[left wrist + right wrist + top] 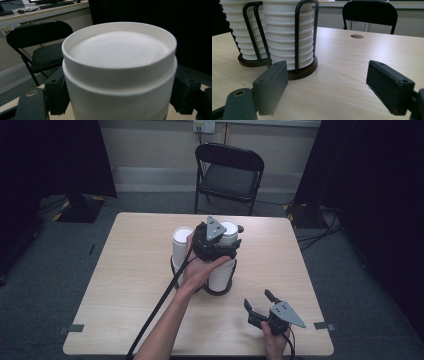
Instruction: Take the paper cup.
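It looked like a lab or recording room in an office building. A bare light-wood tabletop (135, 285) stood on grey carpet (45, 285), flanked by black curtains (370, 180). A black folding chair (229, 172) faced it below a wall socket (204, 125). Tape marks (71, 328) sat at the corners, and what was probably a keyboard (53, 4) lay on a rear desk.

Black tongs (261, 299), grey triangular plates, black cable
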{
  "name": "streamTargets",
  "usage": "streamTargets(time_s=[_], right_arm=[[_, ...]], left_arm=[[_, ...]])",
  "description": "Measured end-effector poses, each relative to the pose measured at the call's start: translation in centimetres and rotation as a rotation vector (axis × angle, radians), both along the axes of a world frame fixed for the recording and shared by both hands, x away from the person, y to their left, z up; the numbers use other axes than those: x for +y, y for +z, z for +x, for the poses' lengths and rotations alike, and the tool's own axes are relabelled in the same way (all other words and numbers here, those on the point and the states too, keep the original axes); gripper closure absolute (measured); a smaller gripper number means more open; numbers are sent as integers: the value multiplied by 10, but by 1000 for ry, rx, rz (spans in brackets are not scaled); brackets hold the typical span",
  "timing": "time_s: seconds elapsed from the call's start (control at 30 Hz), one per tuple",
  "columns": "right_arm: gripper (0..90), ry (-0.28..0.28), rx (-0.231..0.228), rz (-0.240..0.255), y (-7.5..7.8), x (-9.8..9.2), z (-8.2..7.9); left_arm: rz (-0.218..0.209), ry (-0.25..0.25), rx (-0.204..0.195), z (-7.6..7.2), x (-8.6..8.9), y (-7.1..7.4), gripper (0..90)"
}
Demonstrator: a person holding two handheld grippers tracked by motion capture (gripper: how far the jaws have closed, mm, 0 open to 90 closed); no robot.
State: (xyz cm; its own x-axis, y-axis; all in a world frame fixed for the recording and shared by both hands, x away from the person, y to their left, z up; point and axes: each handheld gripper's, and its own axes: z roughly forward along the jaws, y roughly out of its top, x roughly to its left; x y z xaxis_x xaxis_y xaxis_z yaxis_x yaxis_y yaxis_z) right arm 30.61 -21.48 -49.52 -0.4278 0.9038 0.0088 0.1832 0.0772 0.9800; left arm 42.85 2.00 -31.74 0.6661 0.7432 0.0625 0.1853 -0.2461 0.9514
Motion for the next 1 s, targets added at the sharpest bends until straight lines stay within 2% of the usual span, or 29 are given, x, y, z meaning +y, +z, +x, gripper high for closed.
streamTargets(time_s=[0.1,0.2,0.3,0.47,0.5,0.57,0.8,1.0], right_arm=[[171,1,-3,0,0,0,0],[170,1,-4,-2,0,0,0],[171,0,-2,-3,0,0,0],[171,4,-1,-4,0,0,0],[171,4,-1,-4,0,0,0],[171,3,-1,-3,0,0,0],[171,4,0,-2,0,0,0],[170,5,-1,-2,0,0,0]], left_arm=[[-21,-2,-5,-1,1,1,197],[-35,8,-35,-4,0,2,198],[-46,8,-35,-4,1,3,198],[-106,8,-41,-6,7,9,199],[-106,8,-41,-6,7,9,199],[-140,9,-43,-7,9,11,199],[-132,12,-67,-11,9,14,199],[-162,8,-74,-13,14,19,199]])
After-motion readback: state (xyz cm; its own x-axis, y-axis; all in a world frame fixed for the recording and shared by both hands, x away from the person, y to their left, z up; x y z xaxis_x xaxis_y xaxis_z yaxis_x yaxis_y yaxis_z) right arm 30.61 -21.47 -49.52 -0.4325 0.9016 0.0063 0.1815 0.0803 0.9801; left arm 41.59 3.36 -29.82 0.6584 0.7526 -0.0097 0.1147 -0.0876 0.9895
